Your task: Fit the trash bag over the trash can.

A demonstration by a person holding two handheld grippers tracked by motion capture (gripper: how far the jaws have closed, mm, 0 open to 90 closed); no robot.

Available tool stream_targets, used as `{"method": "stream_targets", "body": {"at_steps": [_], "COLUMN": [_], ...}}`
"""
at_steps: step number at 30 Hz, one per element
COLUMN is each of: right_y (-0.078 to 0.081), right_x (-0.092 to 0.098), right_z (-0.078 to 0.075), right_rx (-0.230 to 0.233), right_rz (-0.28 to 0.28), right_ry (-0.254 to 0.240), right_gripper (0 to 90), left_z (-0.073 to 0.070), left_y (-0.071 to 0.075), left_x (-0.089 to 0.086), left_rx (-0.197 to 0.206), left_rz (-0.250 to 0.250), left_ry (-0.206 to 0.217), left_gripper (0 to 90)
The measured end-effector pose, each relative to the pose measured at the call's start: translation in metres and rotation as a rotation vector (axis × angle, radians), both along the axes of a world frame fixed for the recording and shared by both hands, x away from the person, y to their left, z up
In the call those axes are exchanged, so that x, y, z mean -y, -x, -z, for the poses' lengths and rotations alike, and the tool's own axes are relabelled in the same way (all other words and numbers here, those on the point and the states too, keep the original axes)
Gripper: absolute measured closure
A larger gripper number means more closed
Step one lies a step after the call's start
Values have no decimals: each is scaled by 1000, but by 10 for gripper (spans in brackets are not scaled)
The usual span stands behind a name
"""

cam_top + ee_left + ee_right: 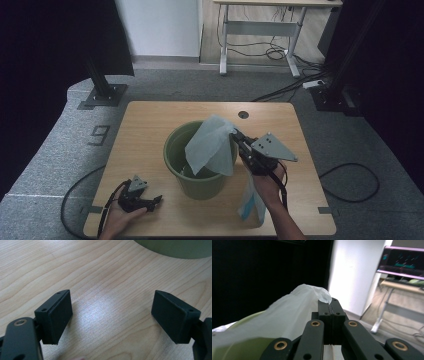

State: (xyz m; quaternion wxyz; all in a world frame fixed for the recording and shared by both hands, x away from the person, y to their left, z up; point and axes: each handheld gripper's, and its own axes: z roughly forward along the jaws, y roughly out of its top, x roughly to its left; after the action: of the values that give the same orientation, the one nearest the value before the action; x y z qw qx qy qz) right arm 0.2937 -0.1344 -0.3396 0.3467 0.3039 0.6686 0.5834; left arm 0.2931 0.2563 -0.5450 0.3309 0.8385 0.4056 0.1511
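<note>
bag thin, translucent, pinched by right tongs over round green bin; left tongs agape, empty.

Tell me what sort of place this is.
Probably a lab or office set up for recording: a small wooden table on grey carpet, black curtains at the sides, cables trailing under a height-adjustable desk behind.

The high view looks forward and down over the whole bench. Both gripper views sit close behind their fingers, sharing the green bucket with it.
</note>
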Motion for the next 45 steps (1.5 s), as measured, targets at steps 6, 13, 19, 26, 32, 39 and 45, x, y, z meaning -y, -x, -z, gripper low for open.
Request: {"method": "stream_targets", "body": {"at_steps": [6,13,19,26,32,39,45], "right_y": [1,3,9,10,11,25,44], "right_x": [-8,-15,-22,-22,-27,-13,13], "right_z": [18,34,43,49,51,48,50], "right_rx": [-53,-96,-130,-164,-185,-143,-122], "right_rz": [-48,-89,-134,-157,-195,-171,-120], "right_ry": [5,38,75,91,98,58,-15], "right_gripper": [879,875,870,864,852,585,434], "left_z": [0,0,0,0,0,0,0], "left_y": [0,0,0,0,0,0,0], "left_x": [0,0,0,0,0,0,0], "left_rx": [0,0,0,0,0,0,0], "left_rz": [0,0,0,-1,-1,-2,-4], "left_ry": [0,0,0,0,-1,0,-1], "left_gripper": [166,166,166,167,167,167,167]}}
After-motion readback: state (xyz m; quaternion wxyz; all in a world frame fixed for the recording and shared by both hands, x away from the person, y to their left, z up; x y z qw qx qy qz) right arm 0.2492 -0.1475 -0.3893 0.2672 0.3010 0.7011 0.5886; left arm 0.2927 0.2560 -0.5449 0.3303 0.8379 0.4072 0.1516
